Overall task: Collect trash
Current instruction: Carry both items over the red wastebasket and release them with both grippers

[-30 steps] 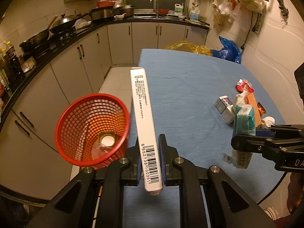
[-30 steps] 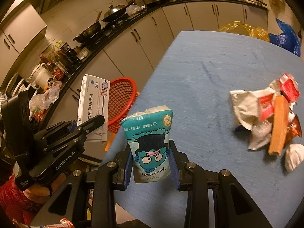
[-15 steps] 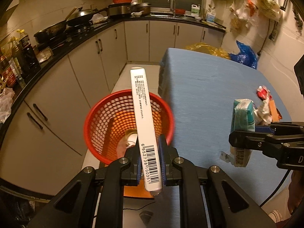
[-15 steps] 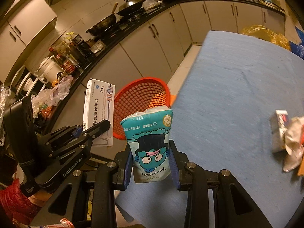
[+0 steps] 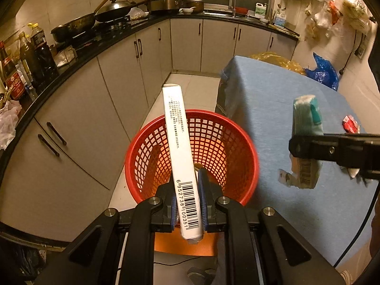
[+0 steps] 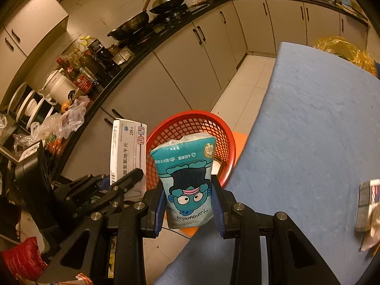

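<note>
My left gripper [image 5: 187, 185] is shut on a long white box [image 5: 179, 147] with a barcode, held upright over the mouth of the red mesh basket [image 5: 228, 152] on the floor. A teal tissue pack [image 6: 186, 180] with a cartoon face sits clamped in my right gripper [image 6: 188, 190], above the table's left edge with the red mesh basket [image 6: 190, 123] just beyond it. From the left wrist view, the tissue pack [image 5: 306, 128] and the right gripper hang to the right, over the blue table [image 5: 273, 109]. The right wrist view has the white box [image 6: 127, 147] and the left gripper [image 6: 125, 178] at its left.
Grey kitchen cabinets [image 5: 83, 123] under a dark counter with woks and bottles curve along the left and back. More wrappers lie at the table's right edge [image 6: 368, 204]. A red wrapper [image 5: 350, 122] sits farther right. An orange stool [image 5: 180, 244] stands under the basket.
Both grippers have swept left off the table toward the basket with their loads. The basket now lies straight under the white box, and the wrapper pile has slid out to the right.
</note>
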Available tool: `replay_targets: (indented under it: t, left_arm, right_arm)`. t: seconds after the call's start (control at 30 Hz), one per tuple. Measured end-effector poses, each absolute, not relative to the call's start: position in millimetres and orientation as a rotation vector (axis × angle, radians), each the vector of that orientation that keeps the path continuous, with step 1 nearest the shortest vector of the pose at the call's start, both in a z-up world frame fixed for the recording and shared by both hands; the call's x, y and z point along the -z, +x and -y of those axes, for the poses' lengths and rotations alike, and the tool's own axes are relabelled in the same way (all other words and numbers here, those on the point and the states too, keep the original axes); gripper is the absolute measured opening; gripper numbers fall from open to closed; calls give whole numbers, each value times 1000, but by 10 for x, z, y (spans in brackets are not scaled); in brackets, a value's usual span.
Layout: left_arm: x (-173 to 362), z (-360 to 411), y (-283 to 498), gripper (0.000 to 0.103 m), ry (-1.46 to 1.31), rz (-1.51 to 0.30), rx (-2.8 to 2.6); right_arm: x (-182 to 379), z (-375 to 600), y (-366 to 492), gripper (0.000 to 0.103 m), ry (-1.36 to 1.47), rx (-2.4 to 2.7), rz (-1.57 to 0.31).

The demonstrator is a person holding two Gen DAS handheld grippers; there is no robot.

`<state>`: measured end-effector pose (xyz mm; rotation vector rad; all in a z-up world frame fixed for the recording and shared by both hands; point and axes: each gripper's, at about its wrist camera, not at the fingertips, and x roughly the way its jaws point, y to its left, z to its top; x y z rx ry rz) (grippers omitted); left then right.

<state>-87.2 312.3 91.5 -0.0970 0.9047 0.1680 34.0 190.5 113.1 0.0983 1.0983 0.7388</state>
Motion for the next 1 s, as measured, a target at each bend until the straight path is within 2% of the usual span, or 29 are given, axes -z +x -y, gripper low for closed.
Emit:
replay_targets:
  t: [0.53, 0.67, 0.7, 0.73, 0.8, 0.83, 1.0]
  left_arm:
    - [-673, -3378, -589, 15, -114, -936, -174]
    - [-655, -3358, -563, 16, -115, -933, -170]
    - [-656, -3339, -568, 23, -119, -933, -169]
    - [-667, -3342, -570, 35, -127, -930, -169]
    - [-695, -3357, -579, 53, -128, -913, -181]
    - [-722, -3348, -596, 56, -121, -900, -190]
    - [-824, -3341, -637, 56, -106, -882, -205]
  right_arm:
    - [-845, -2305, 791, 40, 82, -711, -1170]
    - [-783, -2350, 864, 51, 87, -706, -1179]
    - [-789, -2358, 871, 51, 86, -707, -1175]
    - [-795, -2357, 878, 56, 86, -704, -1173]
    - [-828, -2334, 890, 62, 93, -700, -1165]
    - [-858, -2318, 896, 62, 96, -700, -1158]
    - [-1024, -2189, 863, 62, 103, -689, -1110]
